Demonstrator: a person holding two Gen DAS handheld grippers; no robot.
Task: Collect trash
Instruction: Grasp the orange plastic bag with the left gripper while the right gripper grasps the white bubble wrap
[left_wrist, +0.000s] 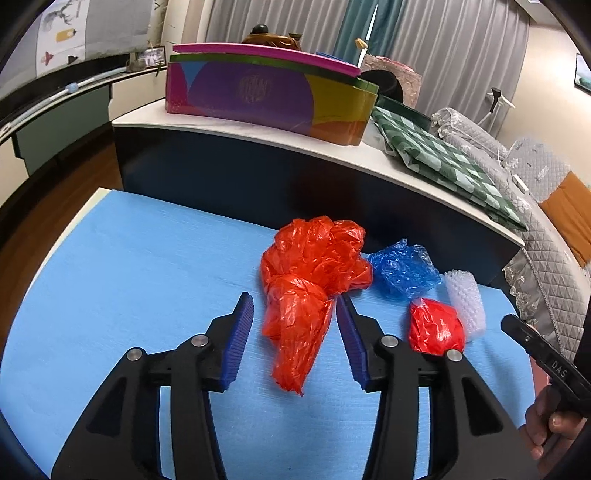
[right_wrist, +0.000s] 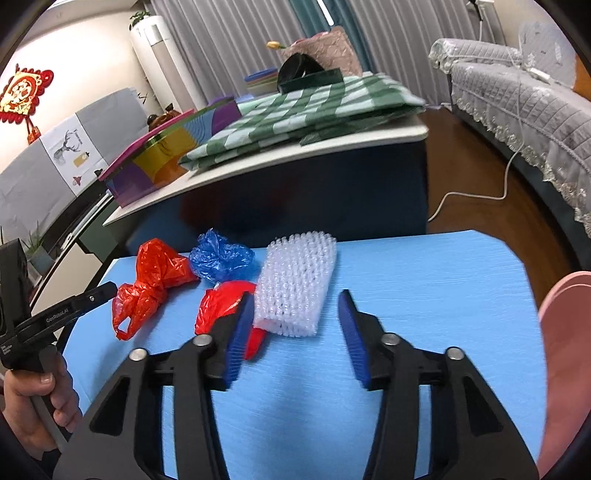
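Observation:
A large knotted red plastic bag (left_wrist: 306, 295) lies on the blue table (left_wrist: 129, 266); it also shows in the right wrist view (right_wrist: 151, 280). My left gripper (left_wrist: 295, 306) is open with its fingers on either side of the bag's lower part. Beside it lie a crumpled blue bag (left_wrist: 402, 269) (right_wrist: 221, 258), a small red bag (left_wrist: 436, 326) (right_wrist: 221, 306) and a white foam net sleeve (left_wrist: 465, 299) (right_wrist: 295, 284). My right gripper (right_wrist: 297, 306) is open, its left finger over the small red bag and the sleeve just ahead between the fingers.
A raised white-topped counter (left_wrist: 258, 136) behind the table holds a colourful box (left_wrist: 266, 96) and a folded green checked cloth (left_wrist: 443, 158). A grey covered sofa (right_wrist: 524, 110) stands at right. A pink object (right_wrist: 565, 354) sits at the table's right edge.

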